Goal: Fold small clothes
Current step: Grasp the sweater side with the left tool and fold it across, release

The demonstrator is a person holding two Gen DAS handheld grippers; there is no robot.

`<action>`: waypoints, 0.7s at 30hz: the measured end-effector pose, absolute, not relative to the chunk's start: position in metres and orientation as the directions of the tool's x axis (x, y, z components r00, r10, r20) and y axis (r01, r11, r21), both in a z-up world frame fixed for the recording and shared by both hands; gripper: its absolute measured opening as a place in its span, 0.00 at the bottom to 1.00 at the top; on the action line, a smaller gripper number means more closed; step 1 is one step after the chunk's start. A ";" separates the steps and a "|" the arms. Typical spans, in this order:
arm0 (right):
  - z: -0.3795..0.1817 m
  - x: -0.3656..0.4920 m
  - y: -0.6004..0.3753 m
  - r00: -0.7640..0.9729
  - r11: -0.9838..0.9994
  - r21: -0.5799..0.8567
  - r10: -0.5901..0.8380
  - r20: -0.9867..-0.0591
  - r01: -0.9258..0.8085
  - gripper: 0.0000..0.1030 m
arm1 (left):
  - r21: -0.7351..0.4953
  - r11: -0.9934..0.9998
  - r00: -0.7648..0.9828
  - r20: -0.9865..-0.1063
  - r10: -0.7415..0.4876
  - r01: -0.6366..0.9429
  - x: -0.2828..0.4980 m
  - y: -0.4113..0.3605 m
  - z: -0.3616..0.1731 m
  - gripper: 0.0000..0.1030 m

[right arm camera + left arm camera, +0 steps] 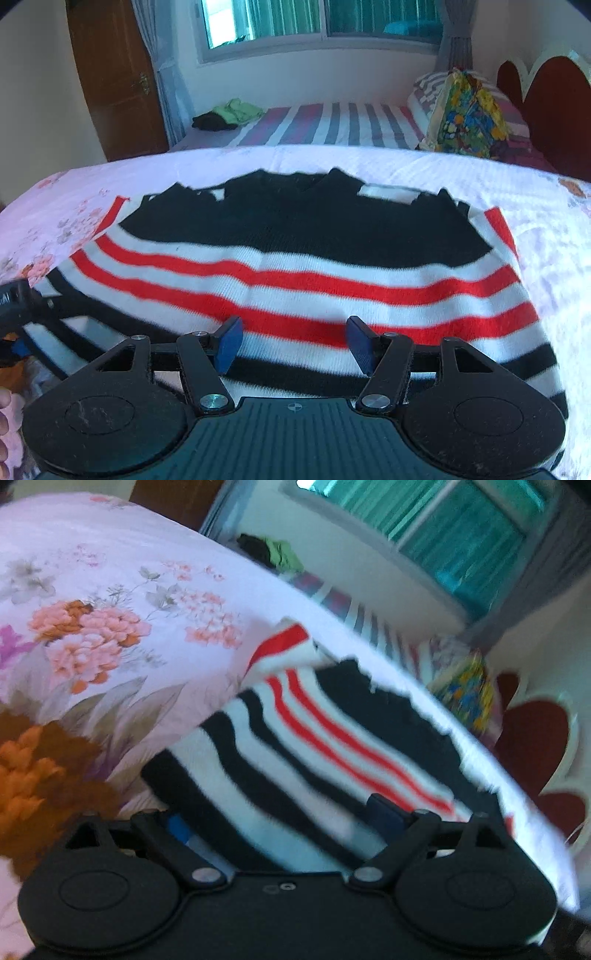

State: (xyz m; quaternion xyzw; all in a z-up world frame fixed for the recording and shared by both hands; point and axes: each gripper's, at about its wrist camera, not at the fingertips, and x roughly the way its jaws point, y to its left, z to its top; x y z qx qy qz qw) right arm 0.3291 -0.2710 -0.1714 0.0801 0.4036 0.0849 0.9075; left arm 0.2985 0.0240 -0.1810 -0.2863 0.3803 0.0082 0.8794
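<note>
A small knitted sweater (pixel 295 266) with a black top and red, white and black stripes lies spread flat on the floral bedsheet (pixel 554 229). My right gripper (pixel 295 343) hovers over its lower stripes, open, with both blue pads (pixel 229 343) clear of the cloth. In the left wrist view the same sweater (pixel 295 746) runs slantwise between the fingers of my left gripper (pixel 280 819). Its jaws stand wide apart and the striped hem lies in the gap; no pinch shows. The left gripper's body (pixel 14 299) shows at the sweater's left edge in the right wrist view.
Behind this bed is a second bed with a striped sheet (pixel 332 125), bearing a green and dark clothes pile (pixel 229 114) and a colourful bag (pixel 465 114). A red headboard (pixel 554 99) stands at the right, a wooden door (pixel 114 81) at the left. Fingers (pixel 3 410) show at the left edge.
</note>
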 end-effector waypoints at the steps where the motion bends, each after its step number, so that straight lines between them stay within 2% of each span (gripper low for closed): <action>1: -0.171 0.332 -0.271 0.669 0.975 0.209 0.209 -0.714 -0.082 0.59 | -0.525 0.818 0.723 -0.657 -0.212 -0.236 0.303 0.027 -0.184 0.72; 2: -0.171 0.334 -0.271 0.675 0.975 0.209 0.204 -0.709 -0.074 0.59 | -0.540 0.805 0.733 -0.647 -0.212 -0.244 0.306 0.030 -0.186 0.70; 3: -0.171 0.337 -0.271 0.677 0.974 0.215 0.206 -0.706 -0.072 0.59 | -0.556 0.794 0.743 -0.634 -0.212 -0.248 0.309 0.032 -0.187 0.63; 7: -0.172 0.344 -0.267 0.695 0.981 0.184 0.176 -0.697 -0.064 0.59 | -0.607 0.748 0.757 -0.613 -0.226 -0.268 0.317 0.042 -0.196 0.31; 10: -0.182 0.344 -0.257 0.688 0.989 0.118 0.143 -0.711 -0.084 0.59 | -0.633 0.726 0.764 -0.599 -0.241 -0.268 0.317 0.045 -0.198 0.24; 14: -0.190 0.338 -0.248 0.711 0.994 0.045 0.104 -0.696 -0.101 0.59 | -0.626 0.750 0.790 -0.563 -0.243 -0.215 0.315 0.038 -0.186 0.21; 19: -0.193 0.337 -0.249 0.719 0.994 0.044 0.106 -0.687 -0.104 0.59 | -0.563 0.826 0.831 -0.467 -0.304 -0.015 0.314 0.011 -0.144 0.20; 21: -0.187 0.339 -0.258 0.708 0.991 0.090 0.134 -0.694 -0.099 0.59 | -0.515 0.851 0.830 -0.429 -0.355 0.098 0.316 -0.013 -0.124 0.20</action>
